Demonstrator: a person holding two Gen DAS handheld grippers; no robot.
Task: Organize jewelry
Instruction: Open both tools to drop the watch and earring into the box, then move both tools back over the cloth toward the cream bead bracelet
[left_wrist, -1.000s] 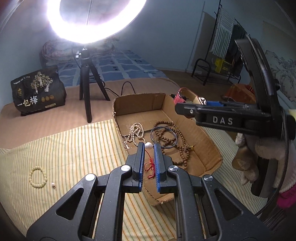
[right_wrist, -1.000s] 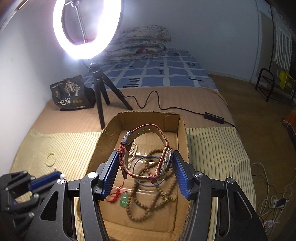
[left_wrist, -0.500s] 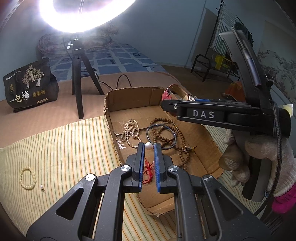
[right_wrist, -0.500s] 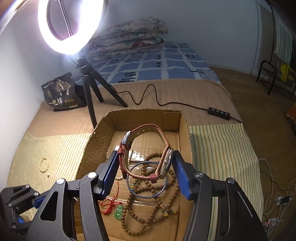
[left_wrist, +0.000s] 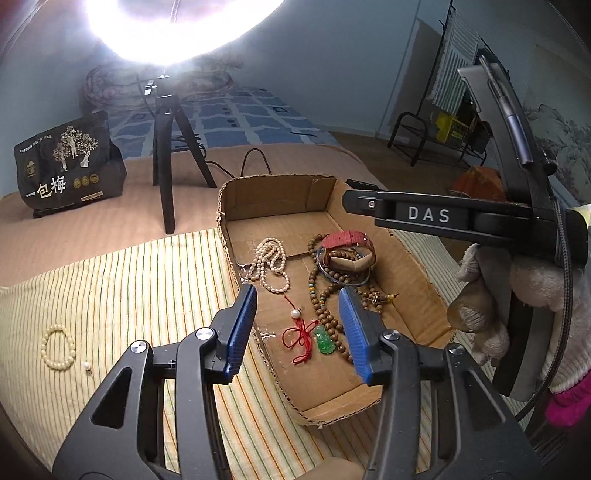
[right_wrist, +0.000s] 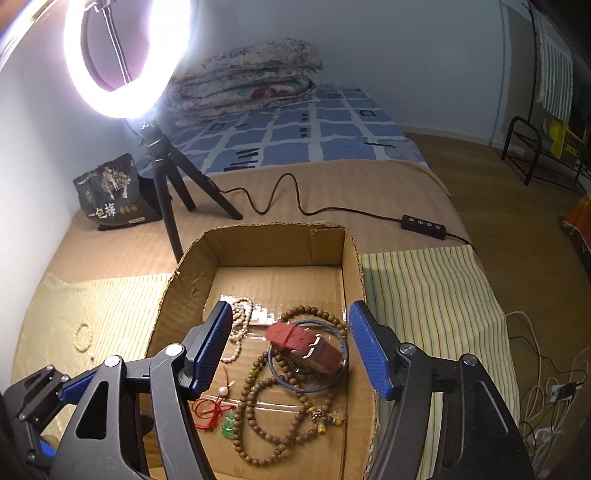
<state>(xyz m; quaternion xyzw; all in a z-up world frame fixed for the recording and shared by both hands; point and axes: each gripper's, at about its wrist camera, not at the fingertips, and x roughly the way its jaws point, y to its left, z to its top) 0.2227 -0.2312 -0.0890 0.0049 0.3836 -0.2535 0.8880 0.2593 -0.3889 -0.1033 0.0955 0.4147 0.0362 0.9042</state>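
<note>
A shallow cardboard box lies on a striped cloth. In it lie a red-strapped watch, brown bead strings, a white pearl necklace, a blue bangle, a single pearl and a green pendant on red cord. My left gripper is open above the pearl and pendant. My right gripper is open above the watch. A cream bead bracelet and a small pearl lie on the cloth at left.
A ring light on a black tripod stands behind the box, with its cable and switch. A black printed bag sits at back left. Folded quilts lie on the bed beyond.
Both grippers have opened. The right one let the watch drop into the box onto the beads. The left one let go of the pearl, which now lies in the box.
</note>
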